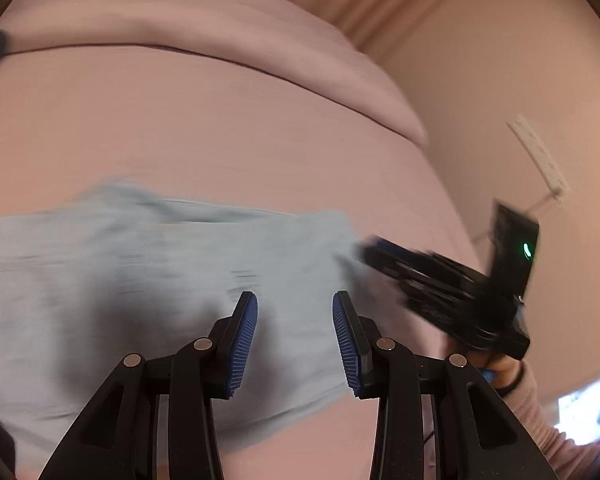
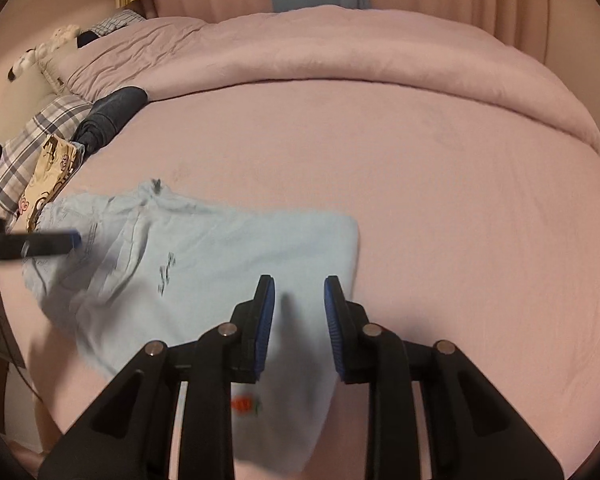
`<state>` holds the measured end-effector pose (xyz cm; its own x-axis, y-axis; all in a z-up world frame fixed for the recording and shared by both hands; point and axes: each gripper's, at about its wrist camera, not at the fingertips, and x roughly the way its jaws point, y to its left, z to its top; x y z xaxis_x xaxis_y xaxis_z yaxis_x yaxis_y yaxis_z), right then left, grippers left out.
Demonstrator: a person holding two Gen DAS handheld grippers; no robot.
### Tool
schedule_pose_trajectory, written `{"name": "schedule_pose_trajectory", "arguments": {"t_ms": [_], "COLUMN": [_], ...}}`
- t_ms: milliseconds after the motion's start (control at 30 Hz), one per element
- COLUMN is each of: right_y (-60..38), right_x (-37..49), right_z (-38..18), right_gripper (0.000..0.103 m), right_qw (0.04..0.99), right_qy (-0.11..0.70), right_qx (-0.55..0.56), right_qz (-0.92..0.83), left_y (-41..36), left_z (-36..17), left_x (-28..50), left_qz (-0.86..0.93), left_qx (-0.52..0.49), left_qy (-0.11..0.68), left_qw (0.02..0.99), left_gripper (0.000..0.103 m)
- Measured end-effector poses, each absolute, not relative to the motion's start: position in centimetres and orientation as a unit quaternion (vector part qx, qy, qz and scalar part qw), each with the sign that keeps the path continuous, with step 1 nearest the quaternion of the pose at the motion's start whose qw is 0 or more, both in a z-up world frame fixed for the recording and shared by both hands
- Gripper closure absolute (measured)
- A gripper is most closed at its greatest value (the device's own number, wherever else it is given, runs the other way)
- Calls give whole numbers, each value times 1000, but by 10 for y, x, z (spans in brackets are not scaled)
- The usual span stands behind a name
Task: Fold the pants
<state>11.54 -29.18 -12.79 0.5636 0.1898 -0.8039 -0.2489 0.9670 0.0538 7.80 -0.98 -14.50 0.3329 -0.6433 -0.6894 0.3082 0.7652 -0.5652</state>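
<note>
Pale blue pants [image 2: 220, 264] folded on pink bed sheet [image 2: 440, 200], centre-left of frame, left gripper [image 1: 295, 334] narrowly parted, empty, right gripper [image 2: 299, 328] narrowly parted, gripping nothing, above fabric

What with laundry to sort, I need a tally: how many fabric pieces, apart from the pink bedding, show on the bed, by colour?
Light blue: 1, the pants
Dark blue: 1, a bundled garment
Beige patterned: 1, a cloth
Plaid: 2, near piece, far piece
Total: 5
</note>
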Motion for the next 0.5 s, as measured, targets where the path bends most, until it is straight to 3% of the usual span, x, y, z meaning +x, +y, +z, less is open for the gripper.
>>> {"name": "schedule_pose_trajectory", "arguments": {"t_ms": [100, 133, 167, 333, 367, 467, 500], "right_y": [-292, -291, -289, -277, -278, -279, -277], "right_x": [130, 136, 139, 145, 148, 159, 163], "right_z": [-131, -135, -139, -158, -163, -169, -165], "right_gripper": [79, 79, 79, 82, 82, 92, 92], "right_qw": [880, 876, 874, 865, 862, 862, 865], "right_qy": [456, 461, 465, 478, 485, 489, 486], "right_qx": [-15, -6, -5, -46, -54, -62, -64], "right_qz": [133, 140, 142, 146, 141, 119, 106], "left_y": [-41, -41, -34, 18, 23, 31, 34], "left_z": [-184, -200, -206, -201, -201, -195, -194], "left_x": [90, 93, 93, 84, 82, 71, 67], "left_qz": [-253, -224, -220, -172, -165, -133, -114], "left_qx": [-110, -94, -101, -128, -131, -122, -116], "left_qy": [529, 551, 545, 531, 531, 526, 526], "left_qw": [802, 798, 803, 820, 820, 831, 835], "left_gripper": [66, 69, 82, 86, 93, 93, 79]}}
